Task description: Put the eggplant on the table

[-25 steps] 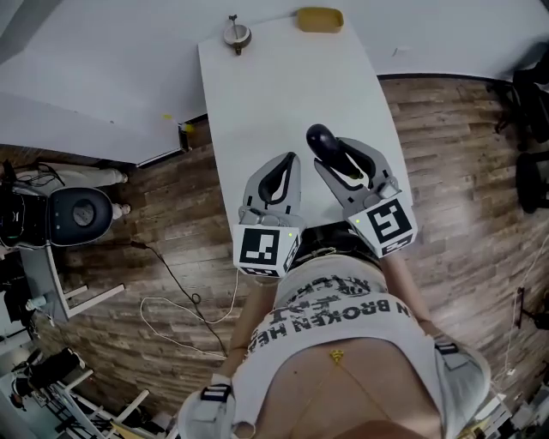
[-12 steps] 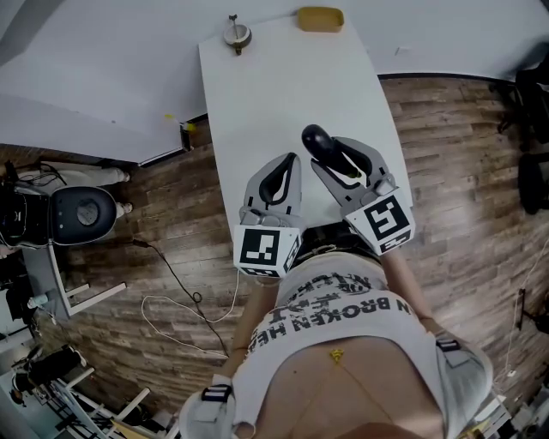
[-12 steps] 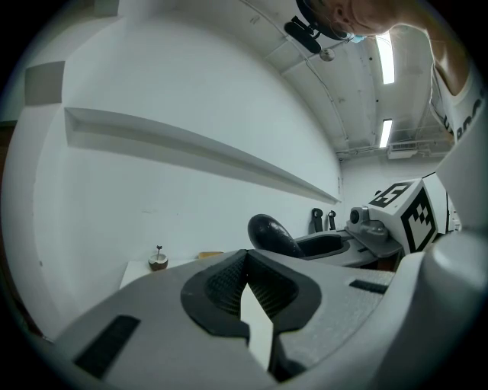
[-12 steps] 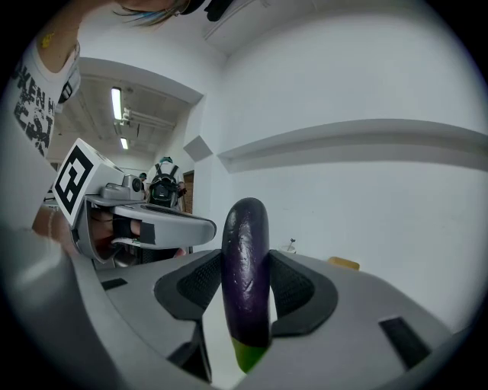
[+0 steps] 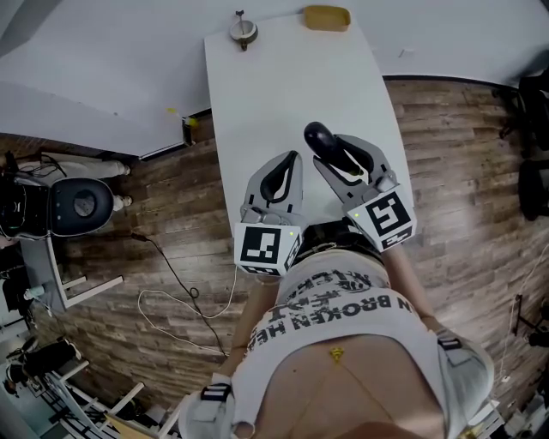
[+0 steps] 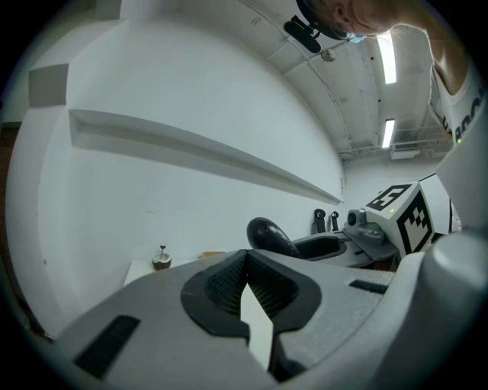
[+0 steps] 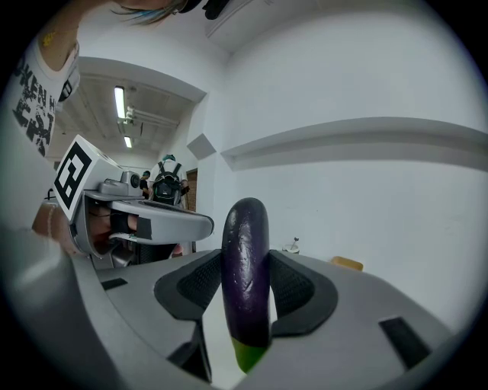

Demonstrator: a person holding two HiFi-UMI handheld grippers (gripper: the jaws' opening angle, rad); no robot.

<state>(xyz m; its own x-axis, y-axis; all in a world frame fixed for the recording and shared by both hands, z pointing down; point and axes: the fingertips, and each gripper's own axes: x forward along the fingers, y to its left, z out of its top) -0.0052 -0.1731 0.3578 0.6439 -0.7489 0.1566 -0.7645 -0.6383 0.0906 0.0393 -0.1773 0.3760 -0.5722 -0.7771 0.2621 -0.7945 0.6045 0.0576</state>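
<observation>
A dark purple eggplant [image 7: 245,228] with a green stem end stands upright between the pads of my right gripper [image 7: 245,260], which is shut on it. In the head view the eggplant [image 5: 319,137] juts out beyond the right gripper [image 5: 336,152], above the near half of the white table [image 5: 274,94]. My left gripper [image 5: 289,159] hovers just to the left of it with nothing in it. Its tips [image 6: 245,253] meet, so it is shut. From the left gripper view the eggplant [image 6: 268,234] shows to the right, past the jaws.
At the table's far end stand a small round brown bowl with a stick [image 5: 243,31] and a yellow object [image 5: 325,16]. A wooden floor surrounds the table, with a loose cable [image 5: 184,291] and a grey round device [image 5: 81,206] on the left.
</observation>
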